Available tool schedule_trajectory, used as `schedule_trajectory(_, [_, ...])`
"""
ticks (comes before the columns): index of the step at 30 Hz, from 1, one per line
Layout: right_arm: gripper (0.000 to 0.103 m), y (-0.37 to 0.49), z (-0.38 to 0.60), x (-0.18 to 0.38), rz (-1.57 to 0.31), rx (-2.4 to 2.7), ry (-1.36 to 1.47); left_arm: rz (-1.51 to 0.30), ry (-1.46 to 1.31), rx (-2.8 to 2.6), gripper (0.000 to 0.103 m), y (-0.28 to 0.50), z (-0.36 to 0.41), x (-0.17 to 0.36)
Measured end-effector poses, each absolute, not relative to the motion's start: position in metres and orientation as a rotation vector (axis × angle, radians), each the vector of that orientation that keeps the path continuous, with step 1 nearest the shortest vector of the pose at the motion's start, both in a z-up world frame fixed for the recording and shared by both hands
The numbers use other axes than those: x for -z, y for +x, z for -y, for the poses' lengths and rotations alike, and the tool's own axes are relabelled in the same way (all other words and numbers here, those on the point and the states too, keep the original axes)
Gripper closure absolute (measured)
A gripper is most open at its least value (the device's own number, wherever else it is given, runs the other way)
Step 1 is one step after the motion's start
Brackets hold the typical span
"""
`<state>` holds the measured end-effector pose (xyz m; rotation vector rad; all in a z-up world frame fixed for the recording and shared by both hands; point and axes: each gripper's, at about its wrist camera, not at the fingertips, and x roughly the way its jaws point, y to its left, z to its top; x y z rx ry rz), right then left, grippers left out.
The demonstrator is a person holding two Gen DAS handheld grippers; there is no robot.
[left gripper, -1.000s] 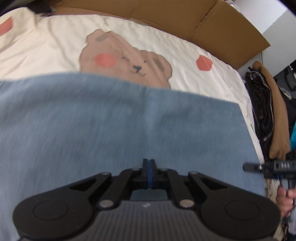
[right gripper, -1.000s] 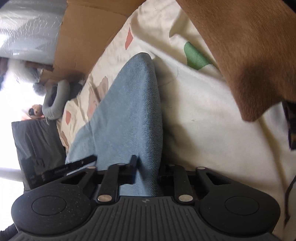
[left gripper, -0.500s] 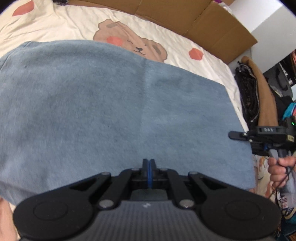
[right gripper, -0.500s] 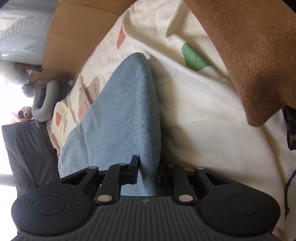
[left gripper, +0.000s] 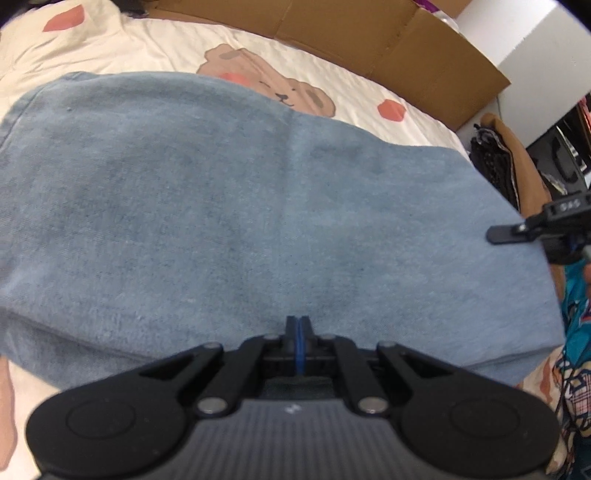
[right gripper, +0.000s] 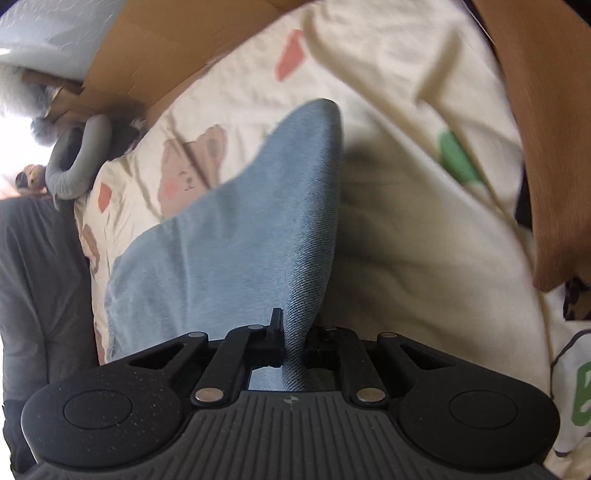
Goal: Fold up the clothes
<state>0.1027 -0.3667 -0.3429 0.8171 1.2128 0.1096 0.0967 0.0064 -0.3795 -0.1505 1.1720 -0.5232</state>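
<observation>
A folded blue denim garment (left gripper: 258, 206) is lying spread across a bed covered by a cream sheet (left gripper: 122, 48) printed with brown bears and coral shapes. Its near edge is running under the left gripper (left gripper: 297, 325), whose jaws are sitting pressed together, only a thin blue line showing between them; whether any cloth is pinched there cannot be told from the left wrist view.

At the right end of the garment, the right gripper (right gripper: 291, 332) is pinching a ridge of the denim (right gripper: 258, 229). Its jaws are closing, nearly together, with the fabric rising between them and tenting up toward a far peak above the sheet (right gripper: 406, 229). In the left wrist view that same gripper (left gripper: 517, 230) is showing at the right edge, its fingertip reaching over the garment's right side.

A brown cardboard sheet (left gripper: 369, 33) is standing along the far side of the bed. A tan-brown garment (right gripper: 546, 129) is lying at the right of the bed, partly over the cream sheet. A grey curved pillow (right gripper: 79, 155) is resting at the far left corner in the right wrist view.
</observation>
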Motion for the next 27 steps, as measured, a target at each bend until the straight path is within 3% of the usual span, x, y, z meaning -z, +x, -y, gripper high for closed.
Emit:
schedule_trajectory(9, [0.098, 0.126, 0.345, 0.284, -1.207, -0.167, 0.748, -1.162, -0.203, 0.535, 0.101, 0.088, -0.019, 0.386])
schedule_trajectory(27, [0.098, 0.137, 0.379, 0.267, -1.194, -0.132, 0.698, -1.131, -0.239, 0.601, 0.101, 0.097, 0.006, 0.39])
